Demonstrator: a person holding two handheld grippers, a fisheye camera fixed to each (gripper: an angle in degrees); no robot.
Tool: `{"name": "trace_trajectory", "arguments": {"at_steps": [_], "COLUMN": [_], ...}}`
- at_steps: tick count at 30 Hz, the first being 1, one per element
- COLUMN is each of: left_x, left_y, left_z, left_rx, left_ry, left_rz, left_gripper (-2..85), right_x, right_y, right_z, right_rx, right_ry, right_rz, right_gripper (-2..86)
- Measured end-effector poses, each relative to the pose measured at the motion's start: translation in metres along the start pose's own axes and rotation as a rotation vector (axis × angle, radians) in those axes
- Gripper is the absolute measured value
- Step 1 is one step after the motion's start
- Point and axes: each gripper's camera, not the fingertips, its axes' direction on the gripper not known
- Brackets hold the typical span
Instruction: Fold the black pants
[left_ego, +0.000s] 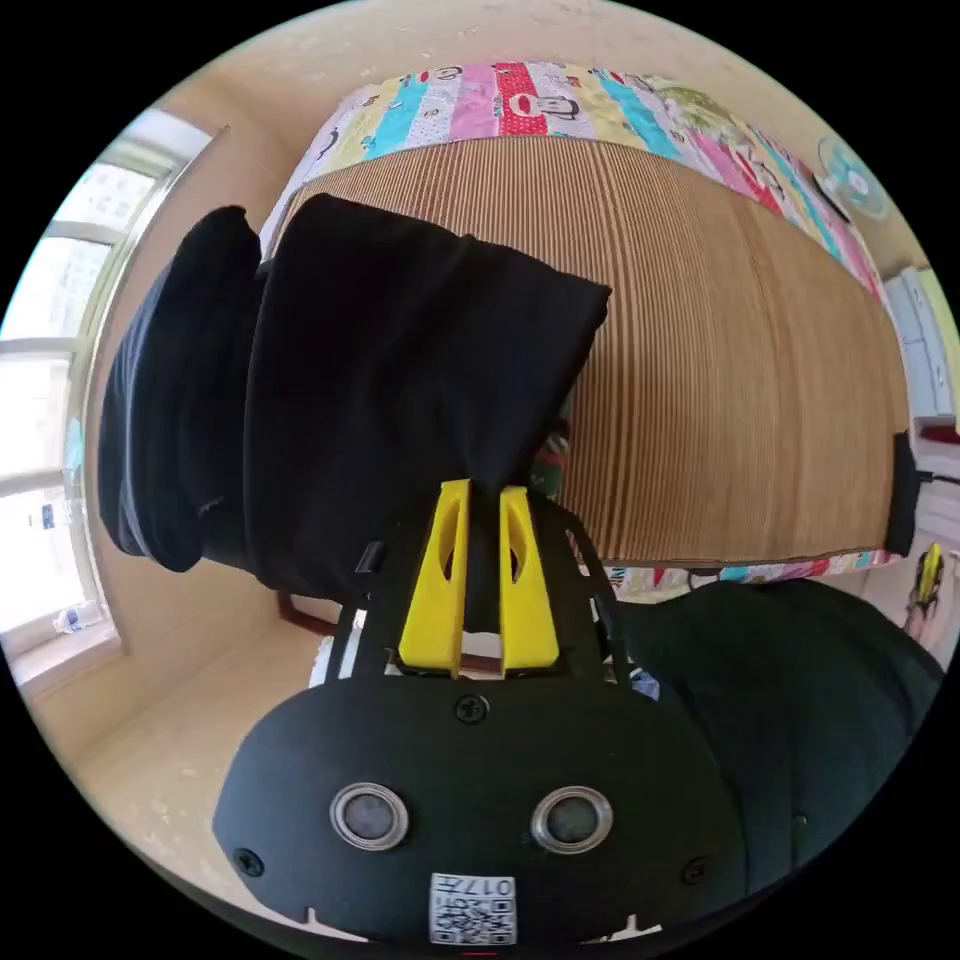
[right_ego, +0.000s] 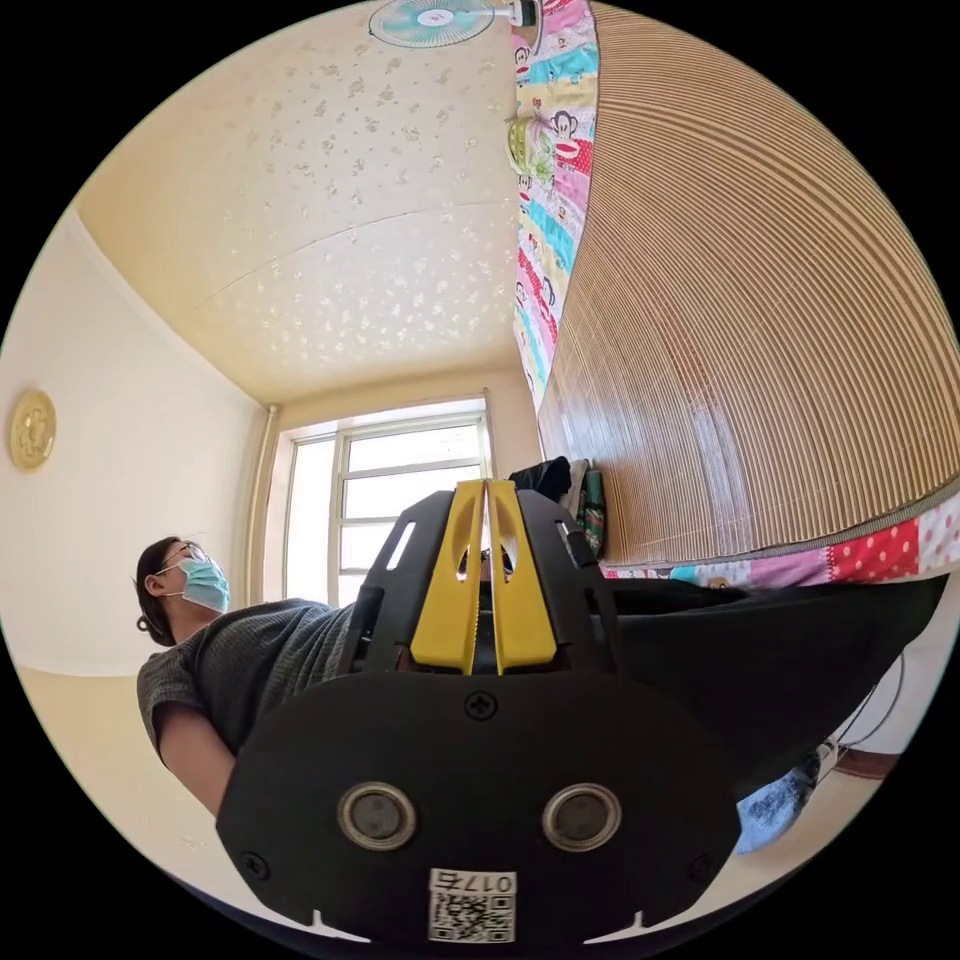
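1. In the right gripper view, dark cloth runs from the right gripper (right_ego: 486, 492) toward the view's edge; whether its nearly closed jaws pinch that cloth is hard to tell.
2. The left gripper (left_ego: 484, 492) has its jaws clamped on the black pants (left_ego: 400, 380), which hang bunched in thick folds, lifted in front of the bed's bamboo mat (left_ego: 720, 380).

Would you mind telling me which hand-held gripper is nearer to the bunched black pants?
Left. The left hand-held gripper is clamped on the black pants, which hang bunched over the mat. The right hand-held gripper looks shut, and black fabric shows behind it.
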Motion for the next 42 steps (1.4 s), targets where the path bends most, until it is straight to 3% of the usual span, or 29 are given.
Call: {"name": "trace_trajectory", "arguments": {"at_steps": [4, 6, 10, 14, 17, 19, 22, 25, 27, 29, 32, 34, 38, 40, 42], "left_x": [-0.079, -0.083, -0.037, 0.033, 0.080, 0.101, 0.138, 0.192, 0.226, 0.257, 0.300, 0.331, 0.368, 0.392, 0.409], "left_y": [0.021, 0.025, 0.023, 0.039, 0.073, 0.091, 0.103, 0.109, 0.114, 0.116, 0.117, 0.116, 0.116, 0.109, 0.108], "left_z": [-0.072, -0.111, -0.203, -0.282, -0.335, -0.361, -0.374, -0.368, -0.358, -0.346, -0.318, -0.286, -0.219, -0.171, -0.141], "left_rx": [0.331, 0.475, 0.726, 0.885, 1.068, 1.189, 1.235, 1.161, 1.108, 1.028, 0.856, 0.642, 0.388, 0.207, 0.153], "left_ry": [0.638, 0.750, 0.883, 0.894, 0.999, 1.157, 1.223, 1.387, 1.463, 1.495, 1.432, 1.280, 1.171, 1.029, 0.840], "left_rz": [-0.108, -0.026, 0.250, 0.539, 0.740, 0.814, 0.832, 1.005, 1.076, 1.117, 1.212, 1.278, 1.244, 1.152, 1.118], "left_gripper": [2.7, 2.4, 1.3, 0.4, 0.4, 0.4, 0.4, 0.4, 0.4, 0.4, 0.5, 0.7, 1.1, 1.7, 2.2], "right_x": [-0.003, -0.010, -0.026, -0.056, -0.081, -0.089, -0.086, -0.074, -0.073, -0.081, -0.116, -0.142, -0.205, -0.232, -0.268], "right_y": [0.009, 0.007, -0.002, -0.015, -0.018, -0.020, -0.021, -0.026, -0.037, -0.047, -0.055, -0.054, -0.034, -0.018, 0.008], "right_z": [-0.005, -0.002, 0.011, 0.040, 0.067, 0.086, 0.123, 0.147, 0.139, 0.120, 0.083, 0.065, 0.046, 0.041, 0.035], "right_rx": [0.005, -0.016, -0.100, -0.289, -0.442, -0.528, -0.649, -0.605, -0.384, -0.235, -0.155, -0.131, -0.231, -0.293, -0.402], "right_ry": [0.002, -0.004, -0.014, 0.008, 0.016, 0.000, -0.131, -0.432, -0.754, -0.880, -0.671, -0.581, -0.470, -0.522, -0.705], "right_rz": [-0.030, -0.063, -0.128, -0.194, -0.242, -0.206, -0.080, 0.018, -0.003, -0.084, -0.248, -0.345, -0.641, -0.794, -1.009], "right_gripper": [0.5, 0.5, 0.8, 2.3, 4.7, 8.3, 19.4, 27.1, 26.5, 24.4, 21.4, 19.7, 16.2, 14.6, 12.5]}}
